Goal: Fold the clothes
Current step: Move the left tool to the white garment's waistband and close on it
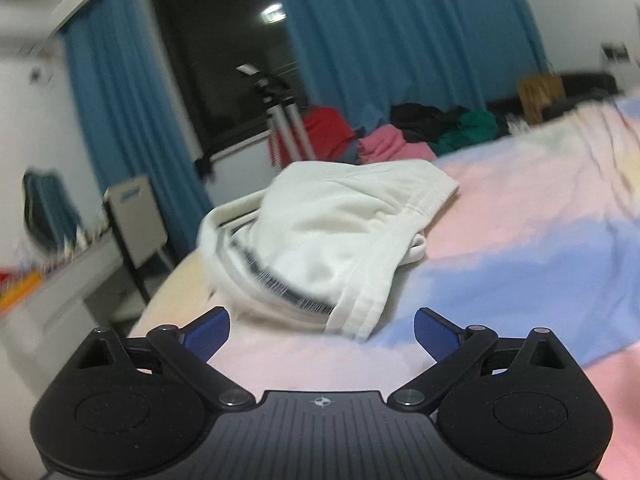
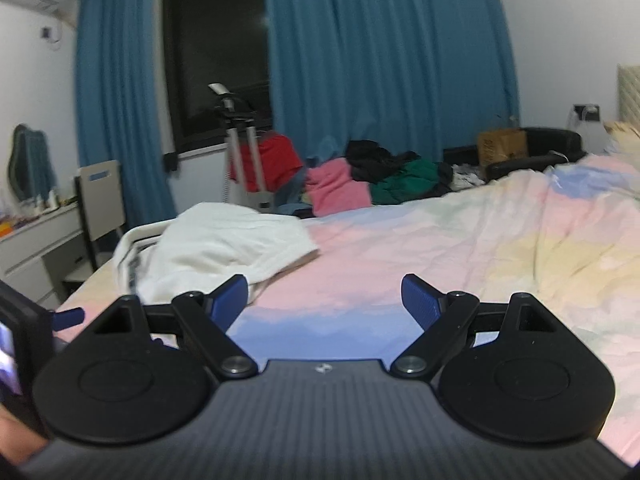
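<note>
While both of your grippers hang over the bed, neither one has hold of anything. Your left gripper (image 1: 322,330) has its blue pads (image 1: 208,334) spread wide, with only the pastel bedspread (image 1: 520,240) showing between them. Just beyond its fingertips lies the white garment (image 1: 332,224), bunched into a loose heap, its ribbed hem nearest you and a dark striped band showing along its left fold. It is blurred in that view, so finer detail cannot be made out.

Your right gripper (image 2: 324,300) is likewise spread, its pads (image 2: 418,298) apart over a blue and pink patch of the bedspread (image 2: 460,232). From here the white garment (image 2: 224,240) sits near the bed's left edge, toward the foot corner, ahead and to the left of your right gripper's left finger; whether they touch cannot be told. The rest of the bedspread to the right lies rumpled, running back toward the far edge.

Past the far edge of the bed a pile of other clothes (image 2: 360,184) is heaped in pink, green, black and red, below the blue curtains (image 2: 380,60) and the dark window (image 2: 216,52). A chair (image 2: 100,200) stands off the bed's left side beside a white dresser (image 2: 36,240).
</note>
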A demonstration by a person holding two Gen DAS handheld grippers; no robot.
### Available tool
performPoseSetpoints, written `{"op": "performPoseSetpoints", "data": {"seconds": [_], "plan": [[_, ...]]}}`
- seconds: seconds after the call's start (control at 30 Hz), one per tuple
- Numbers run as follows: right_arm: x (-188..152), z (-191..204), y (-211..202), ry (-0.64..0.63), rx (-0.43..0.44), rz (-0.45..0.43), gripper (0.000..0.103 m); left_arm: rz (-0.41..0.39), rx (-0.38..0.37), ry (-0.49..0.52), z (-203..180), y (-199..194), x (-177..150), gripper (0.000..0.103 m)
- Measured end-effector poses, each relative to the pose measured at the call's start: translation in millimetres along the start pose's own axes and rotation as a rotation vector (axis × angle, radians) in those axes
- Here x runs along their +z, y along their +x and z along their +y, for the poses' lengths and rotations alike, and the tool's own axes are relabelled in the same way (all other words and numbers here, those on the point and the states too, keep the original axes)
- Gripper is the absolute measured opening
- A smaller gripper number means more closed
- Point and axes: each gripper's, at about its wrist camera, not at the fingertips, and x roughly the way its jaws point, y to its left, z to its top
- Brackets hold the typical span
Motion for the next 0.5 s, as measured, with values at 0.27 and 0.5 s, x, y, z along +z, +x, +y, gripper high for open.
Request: {"op": "performPoseSetpoints", "data": {"seconds": [0.27,0.5], "plan": [[-12.1,-35.5,51.1,0.118,-0.054,0.073,0.085,0.016,0.081,0.134,-40.5,94.0,-0.1,0.077],[-28.5,-36.1,86.1,0.125,-0.063,0.136,0.085,-0.079,0.004,-0.026,-6.1,87.7,9.3,0.015]]}}
